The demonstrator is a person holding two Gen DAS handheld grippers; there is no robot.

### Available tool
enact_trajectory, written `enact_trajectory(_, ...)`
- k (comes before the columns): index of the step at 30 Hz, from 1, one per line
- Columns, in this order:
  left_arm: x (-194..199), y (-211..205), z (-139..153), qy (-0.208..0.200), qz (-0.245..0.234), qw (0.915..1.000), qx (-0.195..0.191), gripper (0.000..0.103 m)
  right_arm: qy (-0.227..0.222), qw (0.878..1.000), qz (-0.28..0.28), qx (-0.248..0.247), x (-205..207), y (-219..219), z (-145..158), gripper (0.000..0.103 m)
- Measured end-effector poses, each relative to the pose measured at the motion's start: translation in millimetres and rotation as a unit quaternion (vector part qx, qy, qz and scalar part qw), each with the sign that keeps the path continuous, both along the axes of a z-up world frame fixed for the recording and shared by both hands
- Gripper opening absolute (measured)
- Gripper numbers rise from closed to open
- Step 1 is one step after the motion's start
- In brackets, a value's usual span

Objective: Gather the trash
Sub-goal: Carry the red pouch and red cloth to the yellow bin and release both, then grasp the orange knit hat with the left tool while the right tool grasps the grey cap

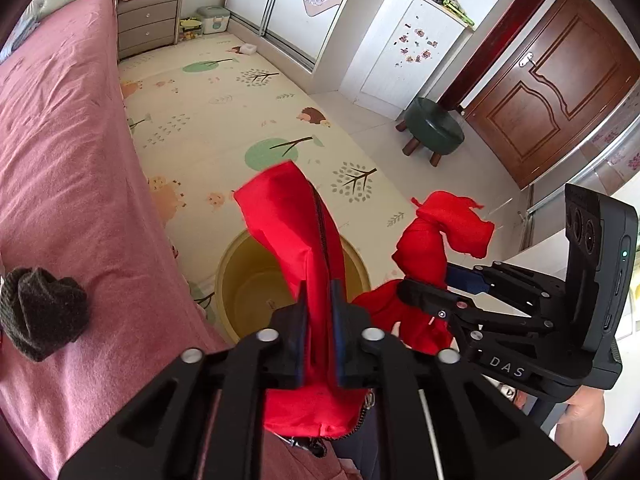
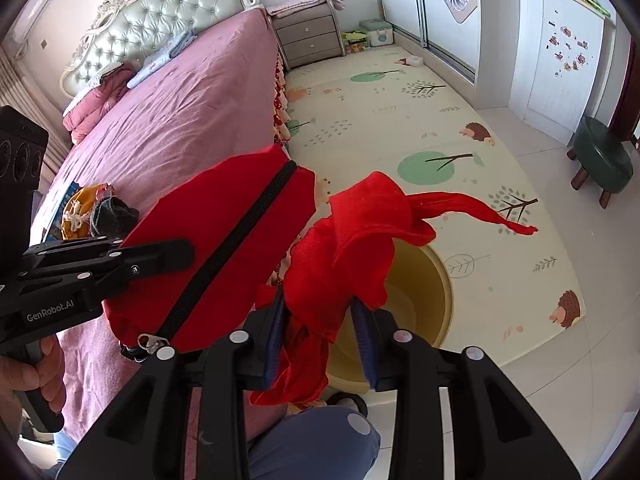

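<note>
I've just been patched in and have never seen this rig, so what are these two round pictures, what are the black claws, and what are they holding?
Each picture comes from a fisheye camera on a handheld two-finger gripper, looking along its fingers; a person carries one in each hand, there is no robot arm. In the left wrist view, the left gripper is shut on a red zip pouch. In the right wrist view, the right gripper is shut on a crumpled red cloth. Both are held above a yellow bin on the play mat, beside the pink bed. On the bed lie a dark knitted item and a yellow item.
</note>
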State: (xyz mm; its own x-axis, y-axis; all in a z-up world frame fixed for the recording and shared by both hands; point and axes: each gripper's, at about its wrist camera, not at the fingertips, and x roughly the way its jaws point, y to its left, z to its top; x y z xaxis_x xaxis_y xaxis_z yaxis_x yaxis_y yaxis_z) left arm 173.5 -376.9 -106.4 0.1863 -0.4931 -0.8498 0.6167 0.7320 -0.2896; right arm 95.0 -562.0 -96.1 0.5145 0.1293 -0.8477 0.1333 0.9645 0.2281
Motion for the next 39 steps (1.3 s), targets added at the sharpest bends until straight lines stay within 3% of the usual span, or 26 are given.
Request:
enact_trajectory(1, 3, -3, 0, -0.014, 0.006, 0.9998, 0.013, 0.078, 0.001, 1.0, -0.009, -0.001, 0, -3, -1, 0.051)
enact_trajectory(2, 3, -4, 2, -0.029, 0.012, 0.9994, 0.017, 0.085, -0.002, 1.0, -0.018, -0.004, -2, -7, -2, 0.06)
enact_trajectory(8, 2, -1, 13, -0.049, 0.008, 0.9985, 0.024, 0.083, -0.012, 0.999, -0.037, 0.01, -5, -14, 2, 0.06)
enact_trajectory(19, -4, 41, 34, -0.055, 0.038, 0.9977, 0.006, 0.083, -0.047, 0.999, -0.005, 0.013, 1, 18, 33, 0.06)
enact_trajectory(39, -3, 182, 74, -0.099, 0.164, 0.9815, -0.012, 0.083, -0.078, 0.991, 0.103, 0.023, 27, 144, 69, 0.061)
